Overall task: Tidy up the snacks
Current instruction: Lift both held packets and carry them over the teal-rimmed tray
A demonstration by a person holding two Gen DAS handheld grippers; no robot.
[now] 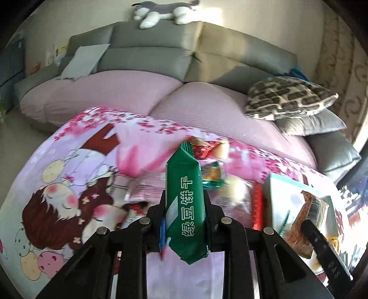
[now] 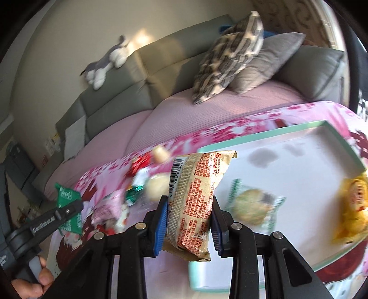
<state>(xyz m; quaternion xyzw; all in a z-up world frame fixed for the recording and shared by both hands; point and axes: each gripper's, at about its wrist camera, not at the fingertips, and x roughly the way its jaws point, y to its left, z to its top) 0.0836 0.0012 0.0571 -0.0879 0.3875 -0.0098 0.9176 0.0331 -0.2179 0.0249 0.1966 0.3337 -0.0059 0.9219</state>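
1. Room: grey sofa (image 1: 147,53) at the far side, cartoon-print cloth (image 1: 69,174) covering the near surface.
2. Tray (image 2: 306,147) on the right, two snacks in it; loose pile (image 2: 138,184) left of it.
3. Step: carrying to the tray. Left gripper (image 1: 185,204) clamps green biscuit pack (image 1: 184,207); right gripper (image 2: 188,207) clamps red-printed packet (image 2: 195,197), over the tray's near-left edge.
4. Next, probably: lower, release inside the rim.

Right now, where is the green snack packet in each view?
Left wrist: green snack packet centre, upright, clamped in the left gripper.
Right wrist: far left, in that gripper.
Shared landmark: the toy dog on the sofa back.
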